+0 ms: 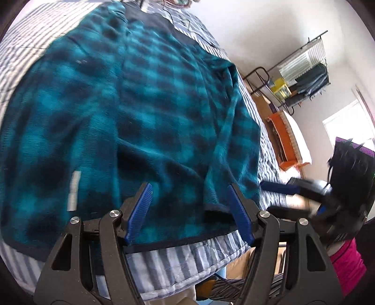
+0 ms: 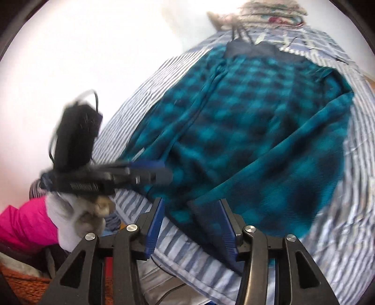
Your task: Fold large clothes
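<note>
A teal and black checked fleece jacket (image 1: 131,110) lies spread flat on a bed with a blue and white striped cover (image 1: 178,262). One sleeve (image 1: 225,150) is folded in over the body, its dark cuff near the hem. My left gripper (image 1: 189,190) hangs open over the hem, with nothing between its blue pads. The right gripper (image 1: 281,198) shows blurred at the bed's right edge. In the right wrist view the jacket (image 2: 246,122) fills the middle. My right gripper (image 2: 189,211) stands open over the sleeve's cuff (image 2: 201,208), pads not pressing it. The left gripper (image 2: 161,173) is blurred at the left.
A clothes rack (image 1: 304,70) and an orange crate (image 1: 286,140) stand beside the bed against a white wall. A person's pink sleeve (image 2: 23,225) shows at the lower left. A pile of clothes (image 2: 269,14) lies at the bed's far end.
</note>
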Tool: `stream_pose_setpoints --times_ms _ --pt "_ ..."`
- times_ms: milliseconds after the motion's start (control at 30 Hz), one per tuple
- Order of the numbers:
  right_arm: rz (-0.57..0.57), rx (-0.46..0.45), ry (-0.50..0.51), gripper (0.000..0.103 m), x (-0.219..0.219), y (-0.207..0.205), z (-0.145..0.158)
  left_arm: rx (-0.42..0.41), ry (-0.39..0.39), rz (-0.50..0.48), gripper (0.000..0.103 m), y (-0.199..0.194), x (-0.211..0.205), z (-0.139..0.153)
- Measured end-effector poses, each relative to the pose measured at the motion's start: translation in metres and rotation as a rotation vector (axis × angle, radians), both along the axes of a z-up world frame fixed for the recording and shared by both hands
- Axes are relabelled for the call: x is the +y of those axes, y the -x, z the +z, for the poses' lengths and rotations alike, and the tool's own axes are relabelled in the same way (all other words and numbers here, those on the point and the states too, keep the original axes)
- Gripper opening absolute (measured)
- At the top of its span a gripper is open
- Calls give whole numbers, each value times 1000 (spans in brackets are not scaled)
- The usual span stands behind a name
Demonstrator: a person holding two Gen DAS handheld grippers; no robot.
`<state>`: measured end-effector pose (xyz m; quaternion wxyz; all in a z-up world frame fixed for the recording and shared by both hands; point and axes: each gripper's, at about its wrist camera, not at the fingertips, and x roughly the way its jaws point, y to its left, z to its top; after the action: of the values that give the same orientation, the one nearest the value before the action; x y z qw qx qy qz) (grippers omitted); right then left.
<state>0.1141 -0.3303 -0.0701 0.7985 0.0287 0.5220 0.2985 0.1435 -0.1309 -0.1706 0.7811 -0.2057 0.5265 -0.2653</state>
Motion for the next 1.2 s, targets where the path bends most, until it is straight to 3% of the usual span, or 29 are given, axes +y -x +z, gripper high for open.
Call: stream_pose_setpoints --times_ms 367,533,667,900,1067,1100,1133,1200 --pt "-277 -79 61 52 -97 -78 22 77 -8 -48 68 -7 -31 -32" --pt "-385 -81 86 57 -129 -128 18 76 12 -62 46 -9 -36 -35" --pt "-480 -53 58 57 -154 -179 5 75 24 -114 12 -7 -46 -33" --pt "-630 -3 64 57 -186 -248 -23 -32 -15 -184 5 5 -62 -14" --pt "-698 29 50 56 -199 -284 -45 -56 -22 -193 4 6 -63 -8" --pt "-704 35 54 50 -199 -286 -48 -56 -22 -192 4 6 -62 -8" --pt "-707 40 54 32 -199 -288 -50 -56 -22 -192 4 6 -64 -9" --pt "-712 61 57 15 -199 -293 -53 -53 -20 -192 4 7 -63 -9"
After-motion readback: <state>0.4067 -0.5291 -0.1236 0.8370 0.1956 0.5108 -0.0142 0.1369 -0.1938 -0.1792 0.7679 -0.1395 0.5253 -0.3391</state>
